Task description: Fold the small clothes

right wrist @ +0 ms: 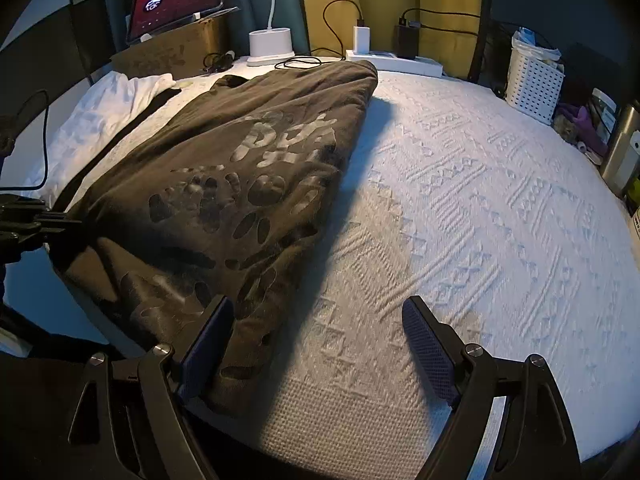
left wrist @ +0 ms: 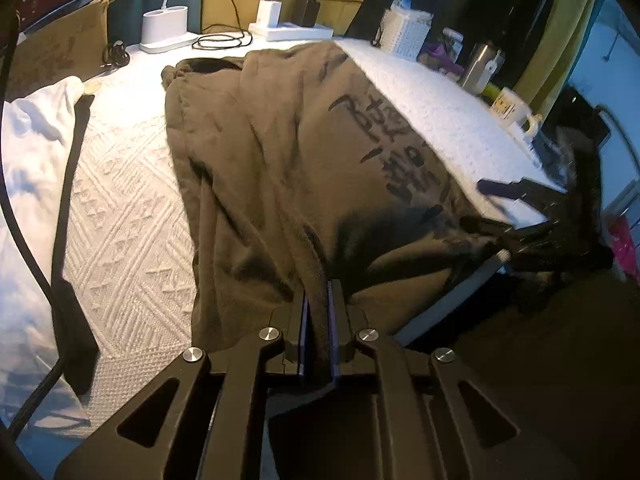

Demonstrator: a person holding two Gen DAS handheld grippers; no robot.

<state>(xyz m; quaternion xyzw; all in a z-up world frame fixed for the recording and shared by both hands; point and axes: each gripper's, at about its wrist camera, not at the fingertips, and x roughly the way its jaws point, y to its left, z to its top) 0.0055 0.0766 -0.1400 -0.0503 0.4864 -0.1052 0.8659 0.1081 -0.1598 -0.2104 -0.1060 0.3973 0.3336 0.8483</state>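
Observation:
A brown garment with dark print lies lengthwise on the white textured table cover. My left gripper is shut on a bunched fold at the garment's near edge, and the cloth rises between the blue pads. From the right wrist the garment fills the left half, its near corner hanging over the table edge. My right gripper is open wide; its left finger sits over that corner, its right finger over bare cover. My right gripper also shows, at the garment's right corner.
A white garment and a black strap lie left of the brown one. Along the back are a cardboard box with a tablet, a lamp base, a power strip, a white basket, a steel cup and a mug.

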